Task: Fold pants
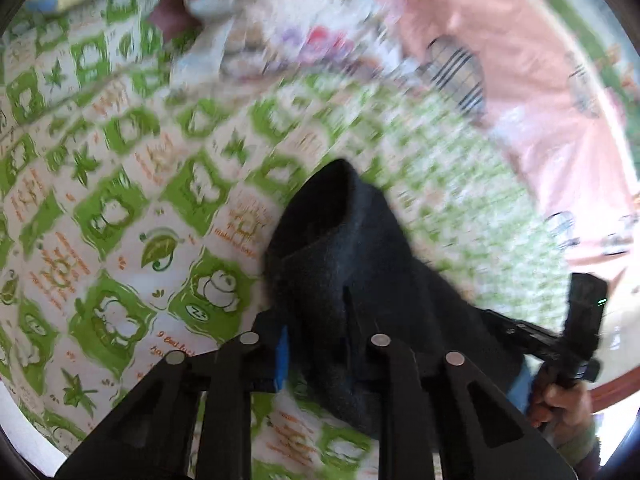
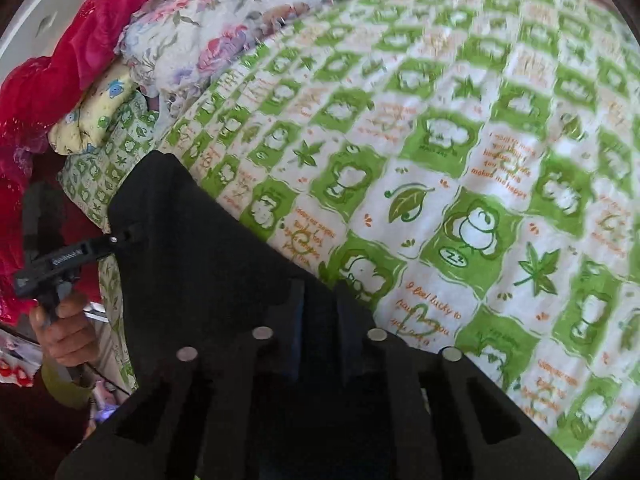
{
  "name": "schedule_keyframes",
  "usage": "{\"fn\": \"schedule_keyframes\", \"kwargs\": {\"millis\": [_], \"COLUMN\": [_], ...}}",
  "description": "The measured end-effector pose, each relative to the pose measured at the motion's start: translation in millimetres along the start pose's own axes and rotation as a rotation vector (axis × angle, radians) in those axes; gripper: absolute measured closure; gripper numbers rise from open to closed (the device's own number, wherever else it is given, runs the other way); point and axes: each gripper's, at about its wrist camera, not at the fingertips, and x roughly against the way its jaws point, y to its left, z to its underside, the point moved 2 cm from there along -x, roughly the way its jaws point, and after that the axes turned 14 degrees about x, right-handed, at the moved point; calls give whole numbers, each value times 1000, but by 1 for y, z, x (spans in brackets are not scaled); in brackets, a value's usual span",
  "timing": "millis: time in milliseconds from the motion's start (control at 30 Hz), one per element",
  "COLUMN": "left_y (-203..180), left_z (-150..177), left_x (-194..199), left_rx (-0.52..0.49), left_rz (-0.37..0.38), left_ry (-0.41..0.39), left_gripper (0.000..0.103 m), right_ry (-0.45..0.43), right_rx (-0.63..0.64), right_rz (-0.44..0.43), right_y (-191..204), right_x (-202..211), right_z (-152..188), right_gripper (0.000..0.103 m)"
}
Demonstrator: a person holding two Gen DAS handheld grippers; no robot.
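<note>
1. Black fleece pants (image 1: 352, 264) are clamped between the left gripper (image 1: 320, 344) fingers, bunched above the green frog-print bedsheet (image 1: 120, 208).
2. Right gripper (image 2: 318, 308) is clamped on the same pants, draped leftward.

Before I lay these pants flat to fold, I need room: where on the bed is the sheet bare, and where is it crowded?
Bare: the green-and-white sheet ahead of the black pants, running out towards its far side. Crowded: the edge with the floral quilt, red blanket and yellow pillow, and the pink cloth at another side.
</note>
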Motion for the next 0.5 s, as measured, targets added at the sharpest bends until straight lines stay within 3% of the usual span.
{"fn": "schedule_keyframes", "kwargs": {"millis": [200, 400, 500], "left_y": [-15, -16, -15], "left_z": [7, 7, 0], "left_x": [70, 63, 33], "left_rx": [-48, -111, -163], "left_rz": [207, 132, 21], "left_ry": [-97, -117, -137], "left_gripper": [84, 84, 84], "right_ry": [-220, -194, -161], "right_rx": [56, 114, 124], "right_rz": [194, 293, 320], "right_y": [28, 36, 33], "right_x": [52, 19, -3], "right_z": [-9, -15, -17], "right_gripper": [93, 94, 94]}}
